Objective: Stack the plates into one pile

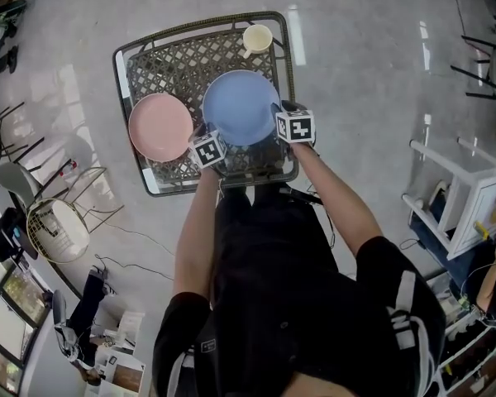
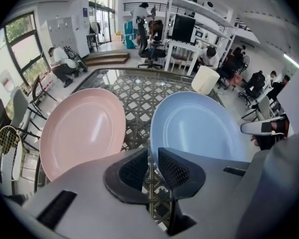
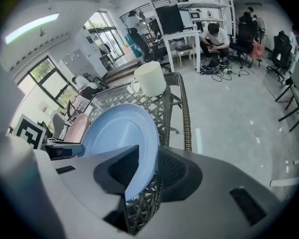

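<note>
The lattice-topped table [image 1: 161, 77] bears two plates lying near each other but apart. The blue plate [image 1: 240, 106] lies around the table's middle, and the pink plate [image 1: 159, 126] lies at its 9 o'clock, by the table's edge. At the blue plate's 4 o'clock, the right gripper [image 3: 150, 158] is released: its jaws stand wide with the rim between them, unpressed. At 7 o'clock, the left gripper [image 2: 153, 156] is slightly parted beside the rim, grasping nothing. A cream cup [image 1: 257, 38] stands at 12 o'clock.
</note>
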Demonstrator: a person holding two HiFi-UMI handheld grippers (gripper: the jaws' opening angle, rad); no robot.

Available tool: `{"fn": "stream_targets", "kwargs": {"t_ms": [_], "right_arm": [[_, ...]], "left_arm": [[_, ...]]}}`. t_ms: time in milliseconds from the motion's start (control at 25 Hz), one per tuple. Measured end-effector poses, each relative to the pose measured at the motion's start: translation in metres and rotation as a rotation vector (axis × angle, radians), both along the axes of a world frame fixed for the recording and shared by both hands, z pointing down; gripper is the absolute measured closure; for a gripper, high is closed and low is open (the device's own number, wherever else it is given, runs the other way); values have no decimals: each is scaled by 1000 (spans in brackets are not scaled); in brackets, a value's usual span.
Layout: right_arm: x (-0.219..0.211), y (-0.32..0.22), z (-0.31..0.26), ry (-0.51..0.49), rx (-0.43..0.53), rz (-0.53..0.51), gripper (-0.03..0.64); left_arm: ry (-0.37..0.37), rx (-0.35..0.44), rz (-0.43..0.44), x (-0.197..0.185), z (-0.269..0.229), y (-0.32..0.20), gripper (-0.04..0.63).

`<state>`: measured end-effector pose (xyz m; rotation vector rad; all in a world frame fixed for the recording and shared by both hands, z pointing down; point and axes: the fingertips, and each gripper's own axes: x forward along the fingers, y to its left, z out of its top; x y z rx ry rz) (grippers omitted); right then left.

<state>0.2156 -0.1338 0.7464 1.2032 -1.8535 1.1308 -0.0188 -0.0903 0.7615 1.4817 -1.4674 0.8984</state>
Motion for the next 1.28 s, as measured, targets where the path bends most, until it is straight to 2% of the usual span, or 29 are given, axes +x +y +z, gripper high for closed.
{"fn": "stream_targets", "kwargs": {"t_ms": [160, 320, 560, 720, 960, 1120, 1280], "right_arm": [[-1, -2, -9, 12, 46, -3, 514], [-7, -2, -27, 11, 117, 4, 514], [-39, 2, -57, -15, 214, -17, 595], [-71, 5, -79, -54, 259, -39, 606], [-130, 13, -110, -144, 306, -65, 607], [-179, 22, -130, -168, 329, -96, 606], [-227, 25, -137, -200, 318, -116, 607]], "left_arm": [[15, 12, -26, -5, -8, 3, 497], [3, 69, -17, -13, -24, 4, 550], [20, 184, 7, -35, -56, 7, 580], [62, 273, 17, -48, -87, 15, 580], [98, 366, 46, -76, -135, 20, 580], [113, 404, 56, -109, -161, 23, 580], [117, 415, 28, -149, -166, 21, 580]]}}
